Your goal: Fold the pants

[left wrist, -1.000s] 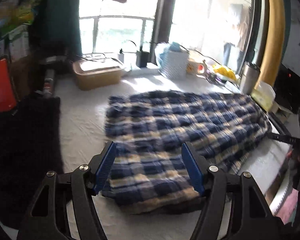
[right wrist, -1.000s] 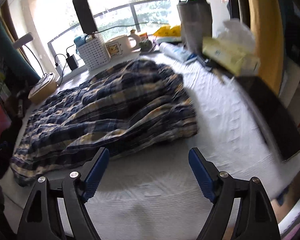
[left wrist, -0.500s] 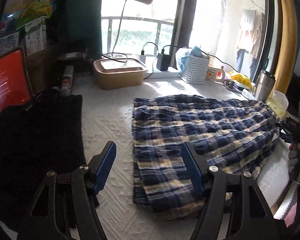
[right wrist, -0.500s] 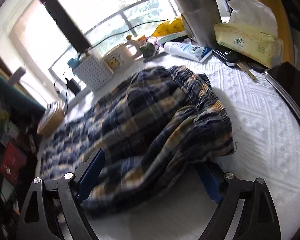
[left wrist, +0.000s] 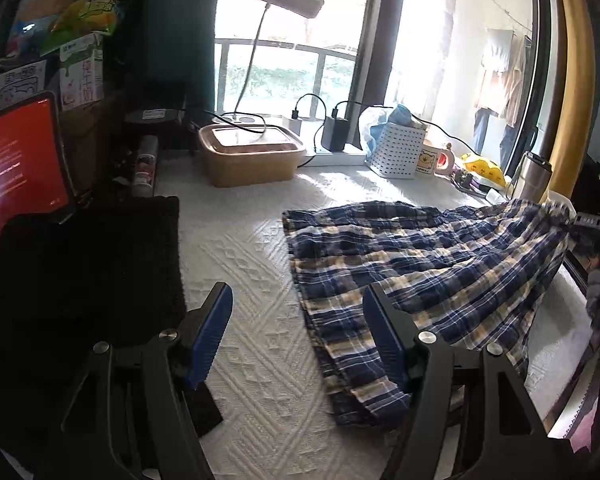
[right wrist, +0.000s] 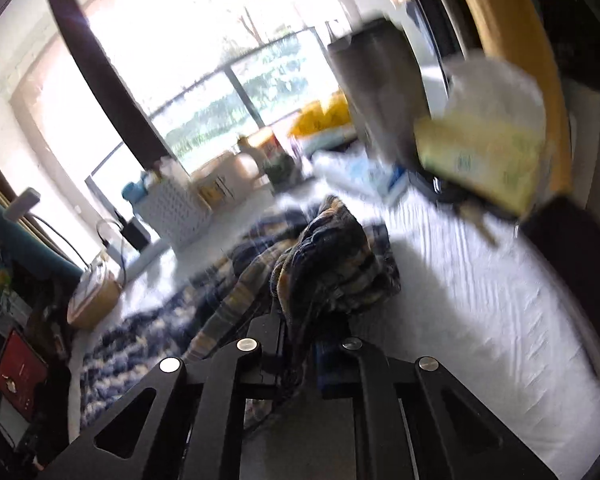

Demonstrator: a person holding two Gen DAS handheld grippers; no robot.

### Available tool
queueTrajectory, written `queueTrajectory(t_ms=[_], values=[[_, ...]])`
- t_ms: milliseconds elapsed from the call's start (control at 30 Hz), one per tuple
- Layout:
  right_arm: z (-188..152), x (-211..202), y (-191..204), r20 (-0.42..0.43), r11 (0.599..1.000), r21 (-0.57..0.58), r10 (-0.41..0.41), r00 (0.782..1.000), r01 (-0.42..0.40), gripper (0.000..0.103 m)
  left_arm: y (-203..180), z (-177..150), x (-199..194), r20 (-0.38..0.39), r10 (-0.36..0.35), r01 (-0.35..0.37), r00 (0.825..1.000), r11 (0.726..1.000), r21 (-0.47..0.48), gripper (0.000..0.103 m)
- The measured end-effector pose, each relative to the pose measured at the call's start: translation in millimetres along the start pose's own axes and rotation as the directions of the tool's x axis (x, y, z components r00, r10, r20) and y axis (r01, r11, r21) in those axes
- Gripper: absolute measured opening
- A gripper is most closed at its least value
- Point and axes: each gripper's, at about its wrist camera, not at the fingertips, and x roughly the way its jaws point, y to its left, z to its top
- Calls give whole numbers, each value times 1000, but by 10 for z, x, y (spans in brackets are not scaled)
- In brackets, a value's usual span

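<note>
While the right gripper [right wrist: 300, 344] is clamped on a bunched end of the plaid pants [left wrist: 420, 264], that end is raised off the white bedspread [left wrist: 240, 264] at its right edge. The rest of the garment lies spread across the middle of the spread, its other end toward the near edge. The left gripper [left wrist: 298, 336] has its jaws apart and holds nothing. It hovers over bare spread, its right finger [left wrist: 384, 344] overlapping the near-left corner of the fabric in the picture; contact cannot be confirmed.

Risks from this state:
- The right grip appears to take a thick wad rather than a flat edge. Layers may slip out unevenly, and the fold line would then skew.
- With only one end held, carrying it across is likely to drag the free end and leave wrinkles. The left gripper probably needs to pin or take the near corner first.
- The tissue box [right wrist: 480, 160] and the steel tumbler [right wrist: 380, 92] stand near the far right corner. A wide swing of the lifted cloth could knock them.

View differences:
- The left wrist view shows the full spread of the pants and the raised end.
- The right wrist view, which is blurred, shows the closed jaws and the fabric between them, which the left view cannot resolve.
</note>
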Motion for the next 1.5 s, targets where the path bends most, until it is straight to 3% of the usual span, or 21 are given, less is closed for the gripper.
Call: queueTrajectory(t_ms=[267,433,567,700,833,900,1033,1100,1200,1233,1267,1300,1333,1400,1500], values=[[175,-238,895,84,978,-195,97,992,-79,11,69,-86,-104,15,-16,16,1000,999,-30,68],[24,-267,1663,57,916,-361,207,977,-173,11,146,-114,-194,30,-13,15,999,999,-46,68],[-363,-65,2245,-49,847,-465,266,963,-258,11,266,-151,-256,42,-2,6,999,997,-77,68],[-1018,280,2789,-225,761,-538,284,932,-362,11,382,-180,-299,43,13,-9,999,995,-100,68],[-1631,511,3132,-389,676,-584,253,886,-449,11,525,-199,-340,43,38,-33,998,991,-127,68],[-1810,528,3205,-426,645,-606,230,875,-465,11,597,-207,-339,39,52,-46,998,989,-141,68],[-2056,472,3285,-458,539,-701,163,874,-467,11,663,-195,-278,18,60,-57,998,986,-159,68],[-2088,429,3271,-466,526,-703,166,869,-478,12,635,-174,-238,13,53,-51,999,988,-148,68],[-2028,357,3133,-498,527,-671,203,843,-522,24,543,-112,-166,5,30,-29,1000,992,-126,68],[-1989,332,3078,-522,529,-640,233,821,-557,45,495,-79,-135,2,21,-21,1000,993,-115,68],[-1963,304,3050,-540,528,-612,265,799,-589,75,459,-47,-112,2,14,-14,1000,994,-106,68],[-1952,272,3064,-545,523,-600,286,788,-605,85,408,-8,-82,-2,6,-6,1000,996,-95,68],[-1956,206,3038,-545,511,-601,301,783,-615,88,359,27,-59,-4,0,0,1000,996,-84,68],[-1941,98,2975,-526,498,-621,308,793,-605,88,263,101,-13,-1,-13,13,1000,998,-64,68],[-1750,39,2768,-468,554,-610,325,822,-567,88,76,205,69,-1,-34,34,999,999,-22,68]])
